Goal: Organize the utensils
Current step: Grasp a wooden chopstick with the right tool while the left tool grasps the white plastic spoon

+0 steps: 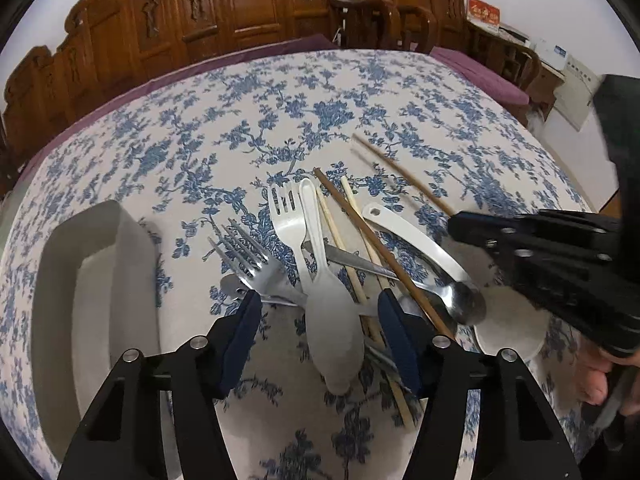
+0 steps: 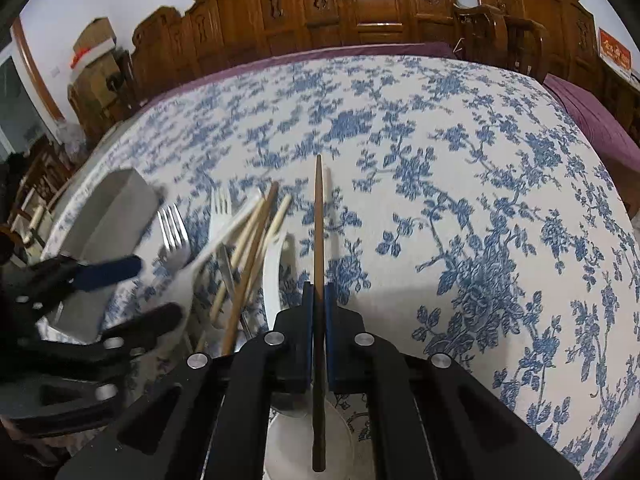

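Note:
A heap of utensils lies on the blue-flowered tablecloth (image 1: 360,92). My left gripper (image 1: 320,300) stands open over it, and the bowl of a white plastic spoon (image 1: 334,332) lies between its blue pads (image 1: 244,336) without touching them. Beside the spoon are a metal fork (image 1: 248,256), a white plastic fork (image 1: 286,216), a metal spoon (image 1: 460,300), pale chopsticks (image 1: 348,216) and a dark chopstick (image 1: 372,248). My right gripper (image 2: 319,292) is shut on a thin brown chopstick (image 2: 319,220) that points away over the cloth. It also shows in the left wrist view as the right gripper (image 1: 456,226).
A grey rectangular tray (image 1: 96,280) stands left of the heap, also seen as the tray (image 2: 112,216). A white round dish (image 1: 512,328) lies under the right gripper. Carved wooden chairs (image 1: 240,12) ring the table's far edge. A person's hand (image 1: 596,380) is at the right.

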Motion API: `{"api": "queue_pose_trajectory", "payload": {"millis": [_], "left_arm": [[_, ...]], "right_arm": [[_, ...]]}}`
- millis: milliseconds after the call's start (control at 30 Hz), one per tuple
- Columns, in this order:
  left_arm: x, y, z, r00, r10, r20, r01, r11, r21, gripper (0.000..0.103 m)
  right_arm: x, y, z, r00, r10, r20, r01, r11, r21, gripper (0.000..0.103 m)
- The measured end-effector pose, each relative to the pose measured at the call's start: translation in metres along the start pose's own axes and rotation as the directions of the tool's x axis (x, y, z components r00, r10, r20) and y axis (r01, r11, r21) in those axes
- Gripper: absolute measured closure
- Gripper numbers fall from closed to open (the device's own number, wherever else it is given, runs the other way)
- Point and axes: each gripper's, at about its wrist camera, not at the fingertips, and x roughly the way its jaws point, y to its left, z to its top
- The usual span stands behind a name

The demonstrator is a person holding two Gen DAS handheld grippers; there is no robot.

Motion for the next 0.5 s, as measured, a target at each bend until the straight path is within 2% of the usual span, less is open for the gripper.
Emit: {"api": "queue_pose_trajectory", "payload": {"millis": [167,333,400,500], "left_arm": [[0.011,0.002,0.004,1.0,-0.001,-0.024,0.001,1.0,-0.018,0.049],[0.017,0.003,0.004,0.999,0.0,-0.041,-0.001,1.0,-0.017,0.064],[0.017,0.005,0.005,0.999,0.013,-0.04,-0.014,1.0,-0.021,0.079],[0.011,0.008,0.004,0.999,-0.014,-0.038,0.013,0.999,-0.034,0.08]], "right_arm": [[-0.007,-0.004,0.003,1.0,0.013,0.029,-0.013,1.0,0.015,0.097],[-0.01,-0.002,0.005,0.999,0.02,0.04,-0.02,1.0,0.006,0.097],[-0.011,-0.001,0.005,0.999,0.019,0.042,-0.019,1.0,0.003,0.097],[-0.011,0.0,0.006,0.999,0.02,0.044,-0.02,1.0,0.001,0.097]]}}
